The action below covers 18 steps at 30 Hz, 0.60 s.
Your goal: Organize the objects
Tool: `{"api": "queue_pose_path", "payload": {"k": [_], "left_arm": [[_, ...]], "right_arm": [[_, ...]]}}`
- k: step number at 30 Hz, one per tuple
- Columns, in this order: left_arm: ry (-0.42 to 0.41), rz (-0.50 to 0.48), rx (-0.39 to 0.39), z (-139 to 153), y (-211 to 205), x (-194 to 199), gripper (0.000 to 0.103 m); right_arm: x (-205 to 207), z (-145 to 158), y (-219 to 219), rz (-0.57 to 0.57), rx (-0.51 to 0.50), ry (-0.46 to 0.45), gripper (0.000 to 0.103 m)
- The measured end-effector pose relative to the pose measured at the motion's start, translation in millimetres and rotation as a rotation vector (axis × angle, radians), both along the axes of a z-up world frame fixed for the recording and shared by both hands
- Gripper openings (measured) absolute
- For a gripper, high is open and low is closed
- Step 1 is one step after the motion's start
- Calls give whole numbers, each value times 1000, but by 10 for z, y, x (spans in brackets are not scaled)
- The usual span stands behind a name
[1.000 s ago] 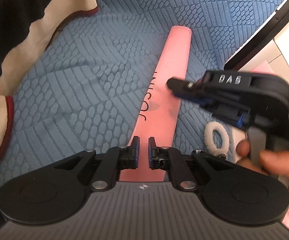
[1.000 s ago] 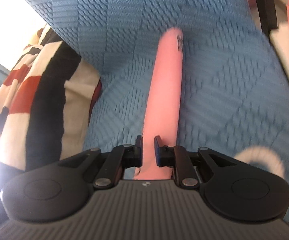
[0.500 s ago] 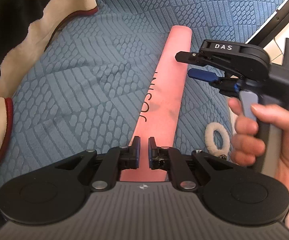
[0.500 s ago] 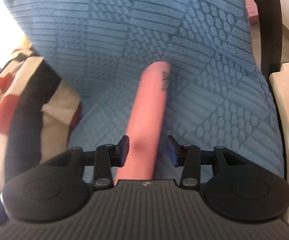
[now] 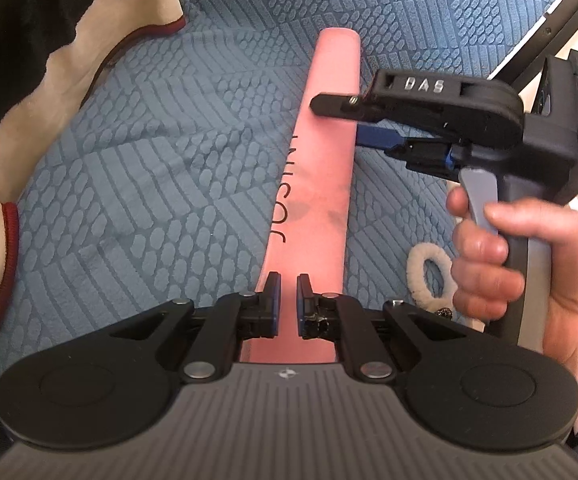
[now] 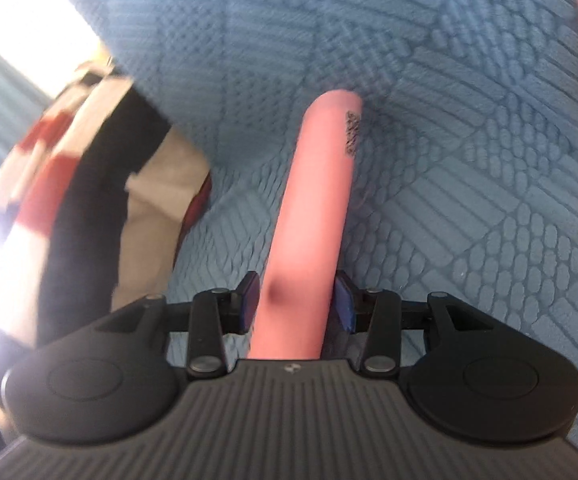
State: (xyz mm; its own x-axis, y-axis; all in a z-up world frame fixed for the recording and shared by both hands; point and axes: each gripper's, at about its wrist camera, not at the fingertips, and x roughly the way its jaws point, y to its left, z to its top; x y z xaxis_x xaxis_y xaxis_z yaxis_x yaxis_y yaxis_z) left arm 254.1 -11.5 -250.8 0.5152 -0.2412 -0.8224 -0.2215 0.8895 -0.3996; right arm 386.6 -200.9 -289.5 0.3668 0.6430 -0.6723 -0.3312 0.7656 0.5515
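A long pink case (image 5: 321, 168) with dark lettering lies on the blue textured bedspread (image 5: 149, 168). My left gripper (image 5: 288, 300) hovers over its near end with the jaws nearly closed and nothing between them. My right gripper (image 5: 353, 120) reaches in from the right and straddles the case near its far end. In the right wrist view the pink case (image 6: 313, 216) runs between the right gripper's (image 6: 295, 300) spread blue pads, which sit at its sides; the view is blurred.
A cream, black and red blanket (image 5: 21, 80) is bunched at the left, and shows in the right wrist view (image 6: 69, 184). A white fluffy hair tie (image 5: 429, 272) lies right of the case. The bed's dark edge (image 5: 561, 20) runs at the upper right.
My right gripper opened, moved toward the far end of the pink case and came down so its fingers straddle it. My left gripper stayed still.
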Motion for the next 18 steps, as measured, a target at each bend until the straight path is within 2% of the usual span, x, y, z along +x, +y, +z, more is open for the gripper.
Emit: {"api": "queue_pose_path", "payload": {"k": [2,7,12,18], "left_arm": [[-2,2,0,-1,0,-3,10],[-5,15,-22,-13,25,-11,10],[-2,38,-56,-32,79,-21,10],[2,68,-95,-51,130,-42,10]], "right_arm": [[-59,22,37,33,-8,-21,32],[-250,210,1,76,10,-107,20],[-543,440,-44,143,4,-210,18],[-797,543,-86,166,-26,-273,18]]}}
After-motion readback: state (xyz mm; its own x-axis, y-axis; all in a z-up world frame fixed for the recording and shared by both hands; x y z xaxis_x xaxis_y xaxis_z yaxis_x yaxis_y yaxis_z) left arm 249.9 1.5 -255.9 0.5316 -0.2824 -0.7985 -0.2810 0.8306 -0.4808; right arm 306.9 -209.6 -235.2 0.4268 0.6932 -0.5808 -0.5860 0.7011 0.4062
